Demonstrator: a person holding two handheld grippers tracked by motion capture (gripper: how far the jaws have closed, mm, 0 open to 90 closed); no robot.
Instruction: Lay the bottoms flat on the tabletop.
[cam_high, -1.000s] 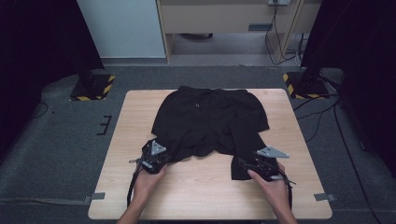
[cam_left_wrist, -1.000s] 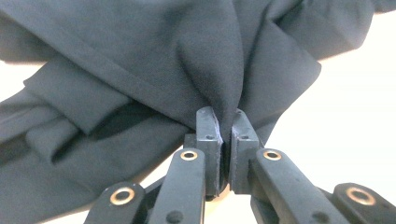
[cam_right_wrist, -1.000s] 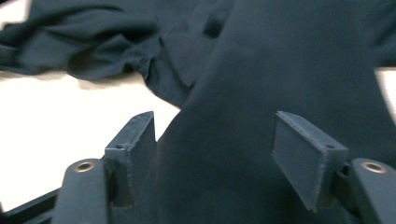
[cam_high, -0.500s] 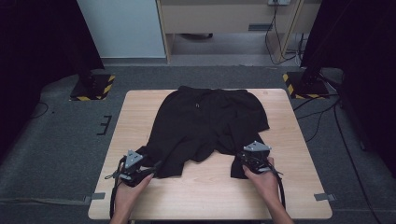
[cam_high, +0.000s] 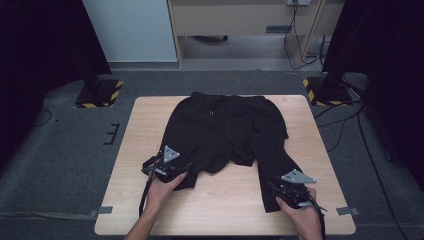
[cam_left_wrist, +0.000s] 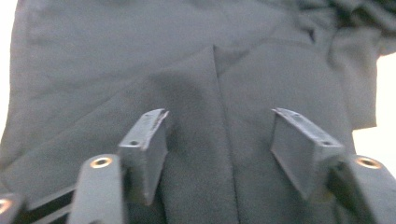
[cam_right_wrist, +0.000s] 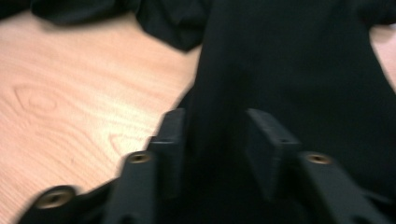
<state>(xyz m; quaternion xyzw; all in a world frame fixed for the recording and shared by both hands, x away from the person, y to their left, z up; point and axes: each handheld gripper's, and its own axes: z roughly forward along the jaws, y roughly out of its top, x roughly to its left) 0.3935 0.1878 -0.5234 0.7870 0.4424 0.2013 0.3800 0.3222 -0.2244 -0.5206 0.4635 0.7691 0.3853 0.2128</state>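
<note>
Black shorts (cam_high: 225, 130) lie flat on the wooden table (cam_high: 145, 125), waistband at the far side, legs toward me. My left gripper (cam_high: 181, 168) rests at the hem of the left leg. In the left gripper view its jaws (cam_left_wrist: 218, 114) stand apart over the cloth (cam_left_wrist: 140, 56); they have just been closing, with cloth lying between them but not pinched. My right gripper (cam_high: 276, 185) sits on the right leg near the table's front edge. Its jaws (cam_right_wrist: 215, 116) have just been opening, and a strip of the dark cloth (cam_right_wrist: 299, 70) runs between them.
Bare wood (cam_right_wrist: 70, 93) shows left of the right leg. Two stands with yellow-black striped bases (cam_high: 97, 95) (cam_high: 325, 92) flank the table's far corners. Cables (cam_high: 350, 125) trail on the grey floor at the right. A cabinet (cam_high: 240, 20) stands behind.
The left hand moved in from the table's left edge onto the left leg hem. The right hand slid back toward the near edge, and the right leg now reaches farther forward.
</note>
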